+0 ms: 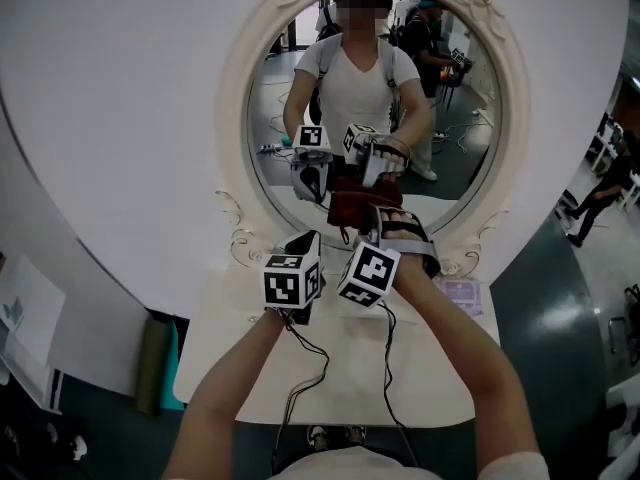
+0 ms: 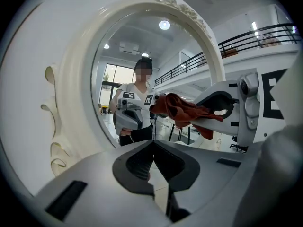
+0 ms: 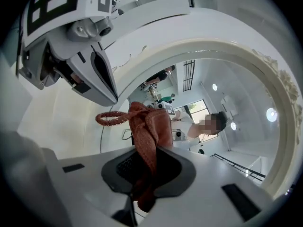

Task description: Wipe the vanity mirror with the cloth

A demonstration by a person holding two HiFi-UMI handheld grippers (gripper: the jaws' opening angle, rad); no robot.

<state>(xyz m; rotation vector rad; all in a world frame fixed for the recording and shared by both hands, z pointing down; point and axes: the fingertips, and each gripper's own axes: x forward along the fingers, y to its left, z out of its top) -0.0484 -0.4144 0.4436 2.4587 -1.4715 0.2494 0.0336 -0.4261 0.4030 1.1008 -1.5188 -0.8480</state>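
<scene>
The oval vanity mirror (image 1: pixel 300 98) in its white carved frame (image 1: pixel 232 118) stands upright on a white table. A dark red cloth (image 1: pixel 352 208) is bunched against the lower part of the glass. My right gripper (image 1: pixel 372 226) is shut on the cloth (image 3: pixel 147 131), whose loop and folds stick out past the jaws (image 3: pixel 149 150). My left gripper (image 1: pixel 305 243) hovers just to the left of it, close to the mirror's lower rim, shut with nothing in it (image 2: pixel 152 145). In the left gripper view the cloth (image 2: pixel 182 110) hangs from the right gripper in front of the glass (image 2: pixel 142 56).
The white table (image 1: pixel 430 368) carries the mirror and a small pale printed card (image 1: pixel 460 293) at its right. A green rolled item (image 1: pixel 160 363) leans at the table's left side. Cables (image 1: pixel 300 368) trail from both grippers towards me. The glass reflects me and another person.
</scene>
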